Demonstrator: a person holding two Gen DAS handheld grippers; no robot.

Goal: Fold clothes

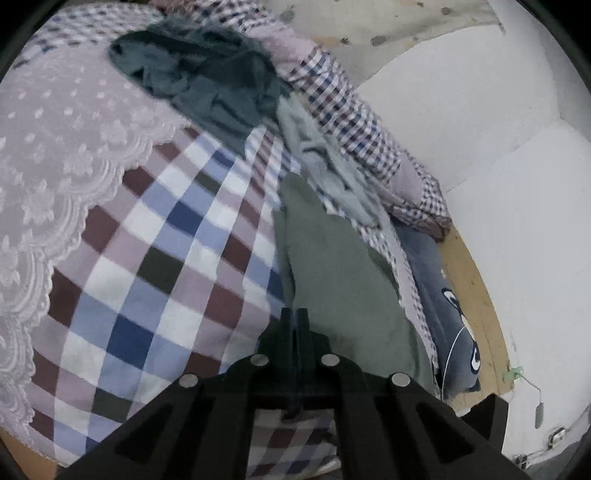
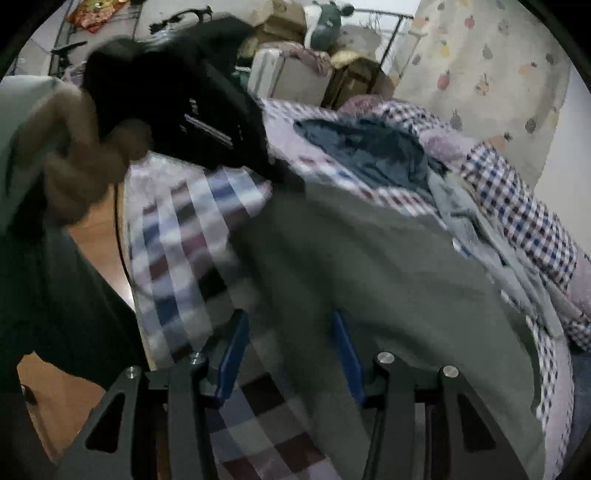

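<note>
Left tongs (image 1: 294, 314) pinched shut on the edge of the olive-green cotton garment (image 1: 343, 280) spread over the checkered bed (image 1: 166, 236), right tongs (image 2: 291, 347) gaping open above it, so one-sided tugging could bunch it.

A bed fills most of both views, spread with a checked cover (image 1: 166, 266) in maroon, blue, white and lilac squares. A lilac lace cloth (image 1: 55, 147) with a scalloped edge lies over its left part. Along the bed's far side runs a rumpled quilt (image 1: 362, 122) in a smaller check, against a white wall (image 1: 480, 110). A grey-blue pillow (image 1: 443, 306) with a cartoon print sits at the bed's edge beside a strip of wooden frame (image 1: 476, 295). In the right wrist view, a pale suitcase (image 2: 288, 74) stands beyond the bed, with cardboard boxes (image 2: 280, 22) stacked behind it, and a curtain (image 2: 480, 66) printed with small fruit hangs to the right. Wooden floor (image 2: 96, 236) shows at the left.
</note>
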